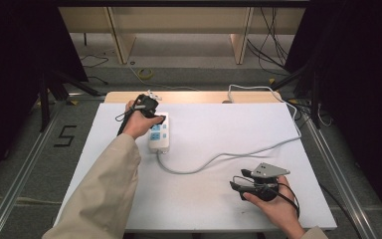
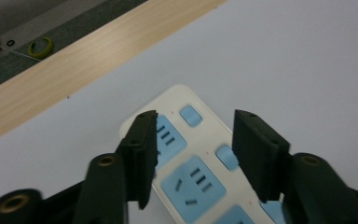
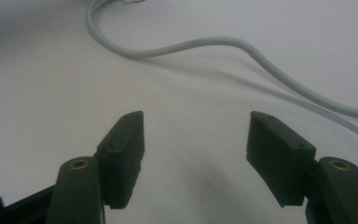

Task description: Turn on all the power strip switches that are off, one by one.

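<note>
A white power strip with blue sockets and blue switches lies on the white board, left of centre. My left gripper hovers over its far end. In the left gripper view the power strip lies below the left gripper, whose jaws stand apart with nothing between the pads. A grey cable runs from the strip's near end across the board to the right. My right gripper rests low near the front right, and in the right gripper view the right gripper stands open and empty before the cable.
The white board lies on a wooden table whose far edge shows. A yellow tape ring and loose wires lie on the floor beyond. Metal rails run along both sides. A grey three-cornered plate tops the right gripper.
</note>
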The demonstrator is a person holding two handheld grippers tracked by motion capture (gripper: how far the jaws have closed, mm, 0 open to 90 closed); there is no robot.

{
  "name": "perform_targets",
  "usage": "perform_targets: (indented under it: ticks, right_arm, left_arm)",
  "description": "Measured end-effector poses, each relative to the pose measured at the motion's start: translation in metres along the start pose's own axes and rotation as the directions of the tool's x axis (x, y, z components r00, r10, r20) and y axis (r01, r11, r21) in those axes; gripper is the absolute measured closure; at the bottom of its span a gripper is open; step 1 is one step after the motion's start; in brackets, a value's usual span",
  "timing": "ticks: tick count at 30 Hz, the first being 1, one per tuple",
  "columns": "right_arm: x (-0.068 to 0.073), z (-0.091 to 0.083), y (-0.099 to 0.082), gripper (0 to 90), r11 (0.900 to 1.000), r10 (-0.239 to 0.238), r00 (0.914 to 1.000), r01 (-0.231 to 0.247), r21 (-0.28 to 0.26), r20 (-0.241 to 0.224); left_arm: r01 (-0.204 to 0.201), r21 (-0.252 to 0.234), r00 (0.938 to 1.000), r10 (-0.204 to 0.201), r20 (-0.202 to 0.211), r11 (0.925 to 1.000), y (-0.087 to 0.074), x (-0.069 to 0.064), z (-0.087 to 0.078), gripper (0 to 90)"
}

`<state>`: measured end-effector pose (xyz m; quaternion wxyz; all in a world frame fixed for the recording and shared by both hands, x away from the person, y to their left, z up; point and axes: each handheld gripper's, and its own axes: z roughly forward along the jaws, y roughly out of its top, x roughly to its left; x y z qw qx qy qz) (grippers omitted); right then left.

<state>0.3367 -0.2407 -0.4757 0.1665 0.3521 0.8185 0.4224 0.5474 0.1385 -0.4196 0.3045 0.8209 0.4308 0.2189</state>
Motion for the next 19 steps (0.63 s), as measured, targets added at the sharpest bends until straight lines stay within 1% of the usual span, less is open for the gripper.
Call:
perform_targets:
  ticks: [1, 3, 5, 6, 8, 11, 14, 15, 16, 17, 18, 19]
  right_arm:
    - [-0.001, 0.0, 0.0, 37.7, 1.0, 0.001, 1.0, -0.001, -0.002, 0.0]
    - [-0.002, -0.001, -0.001, 37.7, 1.0, 0.008, 1.0, -0.008, -0.001, 0.0]
    - [-0.003, -0.001, -0.001, 37.7, 1.0, 0.009, 1.0, -0.009, -0.002, 0.0]
    - [-0.004, -0.001, -0.001, 37.7, 1.0, 0.008, 1.0, -0.008, -0.002, -0.001]
    - [-0.004, -0.001, -0.001, 37.7, 0.9999, 0.011, 0.9999, -0.011, -0.003, -0.001]
    - [-0.005, -0.002, -0.001, 37.4, 0.9999, 0.013, 0.9999, -0.013, -0.003, 0.0]
    - [-0.004, -0.002, -0.001, 37.2, 0.9999, 0.012, 0.9999, -0.012, -0.007, -0.003]
    - [-0.004, -0.002, -0.002, 37.1, 0.9999, 0.013, 0.9999, -0.013, -0.007, -0.004]
    - [-0.004, -0.002, -0.002, 37.0, 0.9999, 0.013, 0.9999, -0.013, -0.003, -0.005]
    - [-0.004, -0.002, -0.002, 36.8, 0.9999, 0.014, 0.9999, -0.014, -0.002, -0.007]
    - [-0.004, -0.002, -0.002, 36.7, 0.9999, 0.013, 0.9999, -0.013, -0.004, -0.007]
    - [-0.003, -0.002, -0.002, 36.7, 0.9999, 0.012, 0.9999, -0.012, -0.008, -0.007]
  left_arm:
    - [0.007, -0.017, 0.9999, -0.007, 0.007, 0.9998, -0.004, -0.001, -0.007, 43.1]
    - [0.01, -0.033, 0.9997, -0.01, 0.021, 0.9994, -0.013, -0.005, -0.023, 38.4]
    - [0.014, -0.053, 0.9992, -0.012, 0.039, 0.9985, -0.026, -0.012, -0.038, 34.2]
    - [0.013, -0.058, 0.9987, -0.01, 0.05, 0.9982, -0.035, -0.017, -0.044, 32.3]
    - [-0.006, -0.077, 0.9981, 0.011, 0.061, 0.997, -0.054, -0.026, -0.057, 29.2]
    - [-0.009, -0.106, 0.9957, 0.018, 0.091, 0.9943, -0.086, -0.04, -0.075, 26.7]
    - [-0.007, -0.141, 0.9958, 0.02, 0.09, 0.99, -0.117, -0.053, -0.089, 24.0]
    - [0.002, -0.156, 0.9959, 0.013, 0.09, 0.9877, -0.126, -0.057, -0.092, 23.7]
    - [0.002, -0.16, 0.9959, 0.013, 0.089, 0.9872, -0.134, -0.061, -0.094, 23.5]
    - [-0.014, -0.151, 0.9959, 0.027, 0.087, 0.9884, -0.141, -0.065, -0.096, 23.5]
    - [-0.033, -0.141, 0.9959, 0.045, 0.079, 0.9894, -0.148, -0.068, -0.097, 23.2]
    - [-0.044, -0.138, 0.9964, 0.053, 0.066, 0.9895, -0.154, -0.07, -0.099, 22.8]
